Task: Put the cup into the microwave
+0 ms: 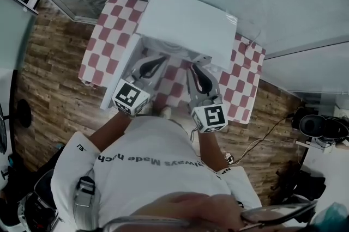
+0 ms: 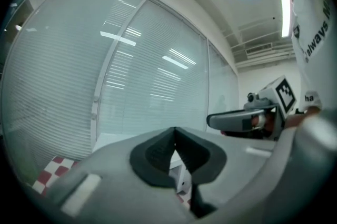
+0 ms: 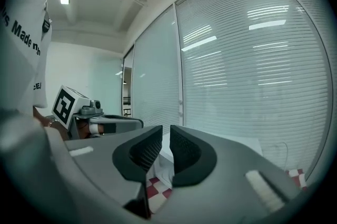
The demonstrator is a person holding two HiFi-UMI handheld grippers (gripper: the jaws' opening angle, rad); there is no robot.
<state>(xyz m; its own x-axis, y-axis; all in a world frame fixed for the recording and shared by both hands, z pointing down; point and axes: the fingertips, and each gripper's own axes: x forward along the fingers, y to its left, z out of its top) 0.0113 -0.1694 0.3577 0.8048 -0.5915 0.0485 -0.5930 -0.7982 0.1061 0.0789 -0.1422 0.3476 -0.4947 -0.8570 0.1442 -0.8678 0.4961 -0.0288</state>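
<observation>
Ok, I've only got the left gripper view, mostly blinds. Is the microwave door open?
Observer: Looks so in the head view: the door of the microwave is swung out on the left gripper's side.
Operator: Right gripper holding the cup?
Observer: No, the right gripper has nothing between its jaws.
Operator: So where's the cup?
Observer: Can't say for sure; a small pale thing shows by the table's near edge, between the two grippers.

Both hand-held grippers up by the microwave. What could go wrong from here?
1. The microwave door appears open beside the left hand-held gripper; a swing could knock it.
2. Both it and the right hand-held gripper are shut and empty, and no cup shows clearly, so placement is unconfirmed.
</observation>
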